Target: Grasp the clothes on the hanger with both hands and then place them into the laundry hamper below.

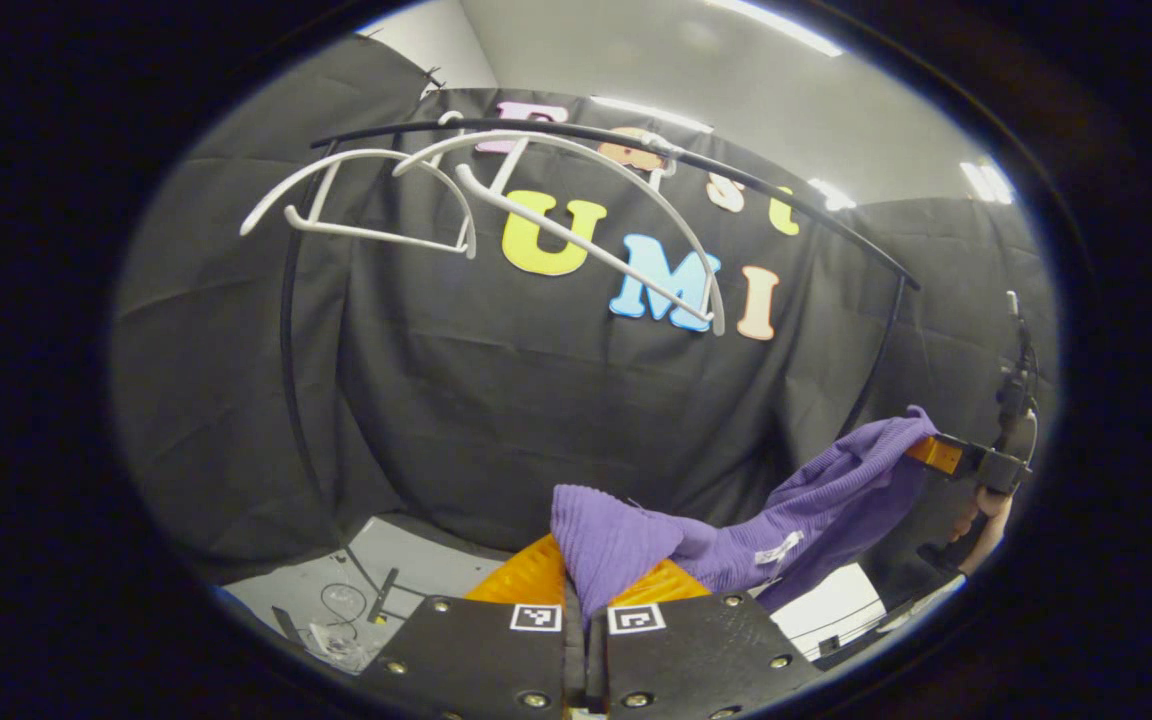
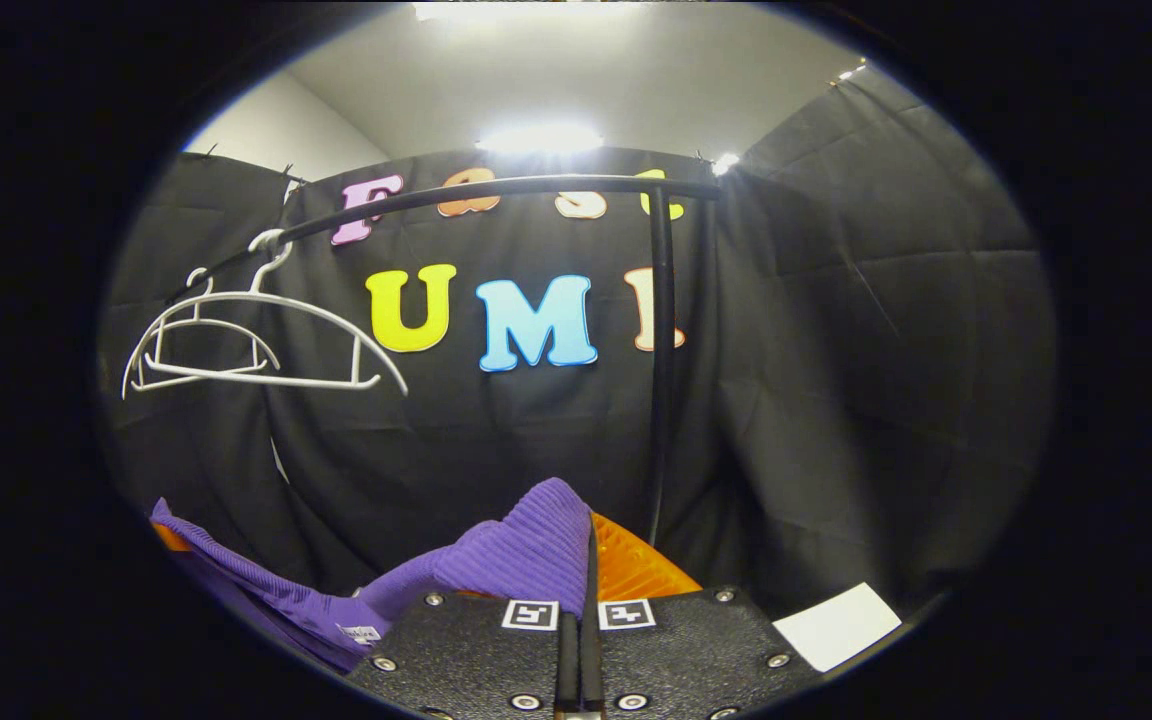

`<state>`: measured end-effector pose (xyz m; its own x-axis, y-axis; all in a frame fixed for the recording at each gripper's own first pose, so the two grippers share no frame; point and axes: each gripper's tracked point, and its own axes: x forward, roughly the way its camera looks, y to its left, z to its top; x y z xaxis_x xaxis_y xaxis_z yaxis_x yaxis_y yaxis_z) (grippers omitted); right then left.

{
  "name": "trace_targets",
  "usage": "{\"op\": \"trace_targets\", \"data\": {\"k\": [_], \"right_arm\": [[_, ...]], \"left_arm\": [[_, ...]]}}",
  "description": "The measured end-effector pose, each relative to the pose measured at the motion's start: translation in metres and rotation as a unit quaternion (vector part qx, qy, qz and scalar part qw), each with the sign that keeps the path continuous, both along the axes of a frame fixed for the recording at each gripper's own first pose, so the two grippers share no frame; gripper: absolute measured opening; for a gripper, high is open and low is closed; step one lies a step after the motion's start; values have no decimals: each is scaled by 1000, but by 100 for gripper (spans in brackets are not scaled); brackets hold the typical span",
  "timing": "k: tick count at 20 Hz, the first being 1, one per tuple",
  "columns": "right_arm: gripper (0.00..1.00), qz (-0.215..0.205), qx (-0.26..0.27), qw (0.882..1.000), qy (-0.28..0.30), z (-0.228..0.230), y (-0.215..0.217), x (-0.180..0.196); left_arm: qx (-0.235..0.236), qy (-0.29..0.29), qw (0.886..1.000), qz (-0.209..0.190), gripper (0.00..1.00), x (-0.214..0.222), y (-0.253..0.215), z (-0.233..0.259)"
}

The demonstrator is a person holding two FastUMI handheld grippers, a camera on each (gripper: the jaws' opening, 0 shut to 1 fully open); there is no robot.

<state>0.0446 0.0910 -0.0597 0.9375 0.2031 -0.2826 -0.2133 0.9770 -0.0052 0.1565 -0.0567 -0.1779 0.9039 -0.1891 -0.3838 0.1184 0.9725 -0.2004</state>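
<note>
Sweater [image 1: 736, 540] stretches between left gripper [image 1: 584, 590] and right gripper [image 2: 588, 560], both clamped on it.

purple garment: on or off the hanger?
Off. The white hangers hang bare on the black rail; the purple garment stretches between both tongs, well below.

Left gripper view: low, close behind its gripper [image 1: 584, 590], facing the booth wall. Right gripper view: likewise behind its gripper [image 2: 586, 580]. Shared: rail [image 1: 636, 140], hangers [image 2: 256, 340] at 10 o'clock.
</note>
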Motion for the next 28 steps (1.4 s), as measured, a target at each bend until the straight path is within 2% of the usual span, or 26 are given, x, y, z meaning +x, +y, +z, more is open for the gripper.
{"op": "trace_targets", "data": {"k": [9, 13, 15, 21, 28], "right_arm": [[1, -16, -5, 997, 78, -60, 41, -112], [1, -17, -6, 992, 128, -94, 58, -147], [1, -7, 0, 989, 150, -110, 72, -160], [2, 51, -16, 970, 235, -179, 106, -188], [2, 75, -3, 945, 319, -250, 148, -210]], "left_arm": [[5, 45, 998, -44, 2, -52, 40, -64], [8, 81, 995, -63, 2, -63, 50, -96], [19, 82, 994, -64, 2, -66, 52, -104], [9, 109, 991, -71, 2, -83, 31, -146], [6, 160, 983, -88, 2, -99, 17, -202]]}}
